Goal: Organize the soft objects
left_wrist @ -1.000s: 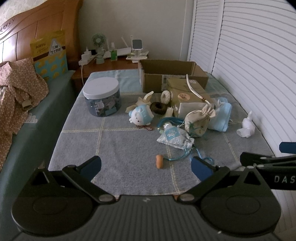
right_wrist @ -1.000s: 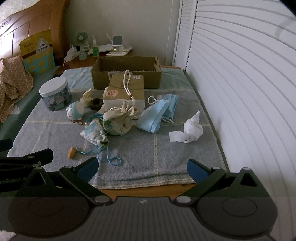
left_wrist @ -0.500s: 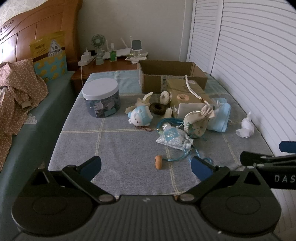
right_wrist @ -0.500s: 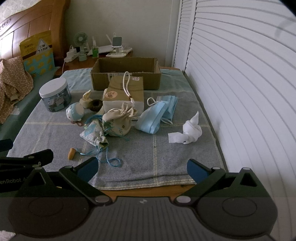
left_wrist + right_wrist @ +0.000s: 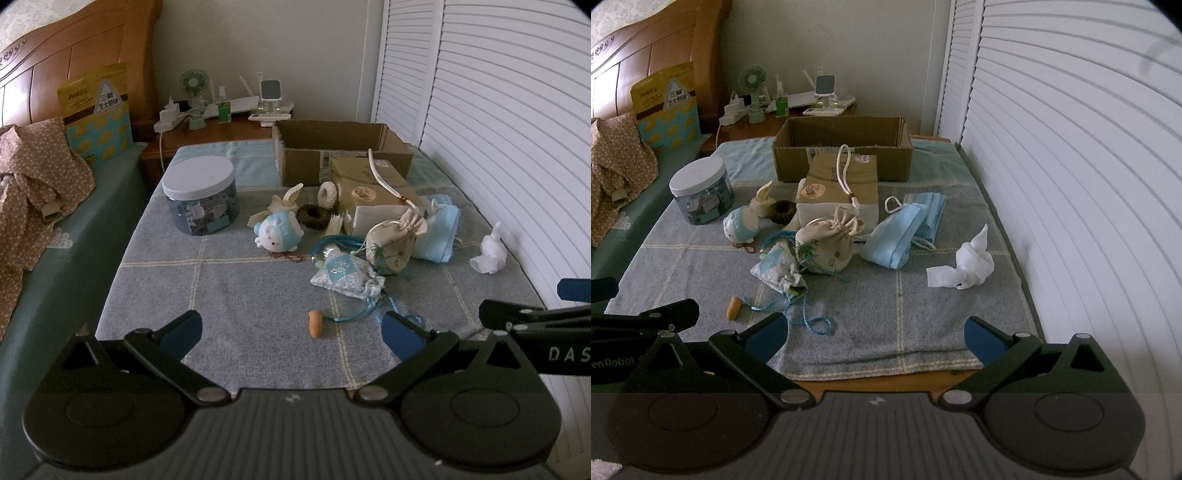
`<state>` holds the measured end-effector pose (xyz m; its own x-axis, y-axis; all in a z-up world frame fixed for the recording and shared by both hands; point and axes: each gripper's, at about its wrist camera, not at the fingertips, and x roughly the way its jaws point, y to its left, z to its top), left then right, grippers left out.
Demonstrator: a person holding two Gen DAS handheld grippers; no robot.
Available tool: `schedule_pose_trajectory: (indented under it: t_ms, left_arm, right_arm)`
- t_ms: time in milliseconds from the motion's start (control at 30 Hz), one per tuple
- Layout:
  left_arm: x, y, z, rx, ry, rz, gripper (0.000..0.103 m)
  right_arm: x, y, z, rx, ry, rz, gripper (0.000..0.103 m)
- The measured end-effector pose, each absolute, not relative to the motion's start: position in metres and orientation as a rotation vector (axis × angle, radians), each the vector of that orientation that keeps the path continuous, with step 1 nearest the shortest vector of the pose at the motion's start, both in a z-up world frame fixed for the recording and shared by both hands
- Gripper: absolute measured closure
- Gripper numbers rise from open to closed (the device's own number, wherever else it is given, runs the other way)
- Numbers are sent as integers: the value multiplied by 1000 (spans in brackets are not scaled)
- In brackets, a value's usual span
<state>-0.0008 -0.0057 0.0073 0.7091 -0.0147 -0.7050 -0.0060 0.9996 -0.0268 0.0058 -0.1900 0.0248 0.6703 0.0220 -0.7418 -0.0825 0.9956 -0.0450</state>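
Observation:
Soft things lie on a grey checked cloth point(image 5: 240, 295): a blue-white plush point(image 5: 279, 236) point(image 5: 740, 229), a cream drawstring pouch point(image 5: 391, 245) point(image 5: 829, 245), a blue patterned pouch point(image 5: 345, 275) point(image 5: 777, 267), blue face masks point(image 5: 905, 232), a white tissue wad point(image 5: 971, 264) point(image 5: 489, 253), a brown scrunchie point(image 5: 313, 215). An open cardboard box point(image 5: 842, 147) point(image 5: 340, 151) stands behind them. My left gripper point(image 5: 291, 330) and right gripper point(image 5: 875, 334) are open and empty, near the cloth's front edge.
A clear jar with a white lid point(image 5: 201, 197) stands at the left. A tan packet with a cord point(image 5: 842, 184) lies before the box. An orange earplug point(image 5: 315, 323) and blue string lie near front. Louvred doors point(image 5: 1071, 166) at right, bed at left.
Both grippers have drifted back a little and stay open; the objects have not moved.

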Motion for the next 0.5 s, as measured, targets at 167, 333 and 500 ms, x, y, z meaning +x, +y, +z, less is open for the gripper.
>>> schedule_pose_trajectory:
  t_ms: [167,333,500]
  left_arm:
    - [0,-7,8,-25,782,-6,1]
    - [2,-9,6,-14,786,-14,1]
    - [7,-10,4,17,784,-39,1]
  right_arm:
    - [6,-190,25,-77,833,59,0]
    - [7,-189,25,-80,828,64,0]
    - [8,-190,23,-89,821,72,0]
